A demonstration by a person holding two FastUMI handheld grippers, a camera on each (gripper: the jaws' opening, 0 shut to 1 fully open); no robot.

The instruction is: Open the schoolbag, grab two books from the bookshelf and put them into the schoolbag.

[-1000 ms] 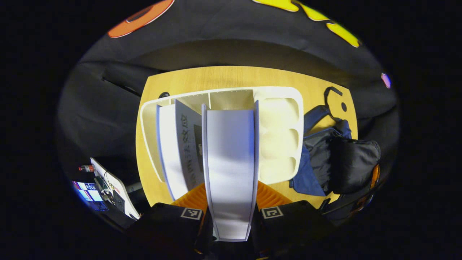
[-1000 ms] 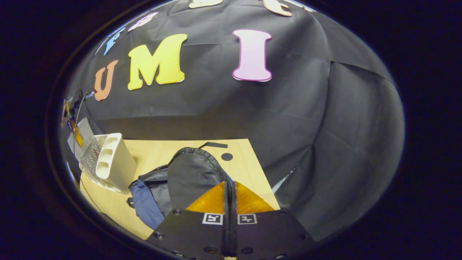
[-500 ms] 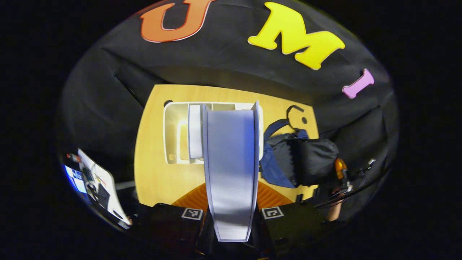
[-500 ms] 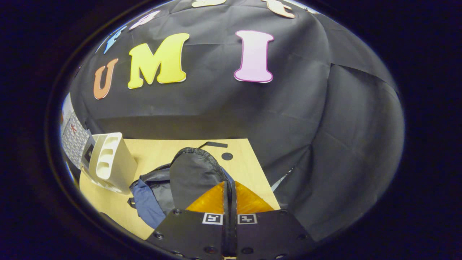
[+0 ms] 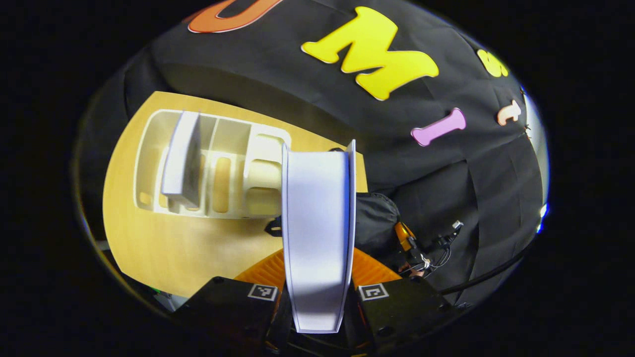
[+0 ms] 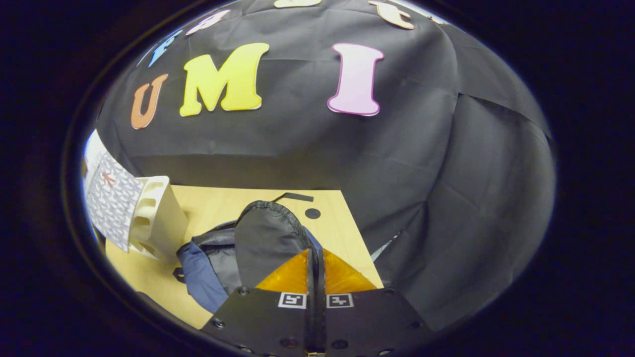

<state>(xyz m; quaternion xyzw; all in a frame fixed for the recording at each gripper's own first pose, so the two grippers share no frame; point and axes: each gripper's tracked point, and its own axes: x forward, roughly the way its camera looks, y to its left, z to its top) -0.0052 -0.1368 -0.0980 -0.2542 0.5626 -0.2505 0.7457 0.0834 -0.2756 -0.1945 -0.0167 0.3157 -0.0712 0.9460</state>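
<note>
Wooden bench (image 5: 163,248) under bookshelf (image 5: 149,148) at 10 o'clock. Left tool (image 5: 317,277) clamped on book (image 5: 317,223); schoolbag (image 6: 263,243) at 3 o'clock. Right tool (image 6: 316,267) pinched narrow, seemingly holding bag flap. Keep book edge-on, lower squarely into mouth.

Left gripper (image 5: 317,292) fingers (image 5: 263,270) clamp a book (image 5: 317,233); bookshelf (image 5: 149,148) beyond.
</note>
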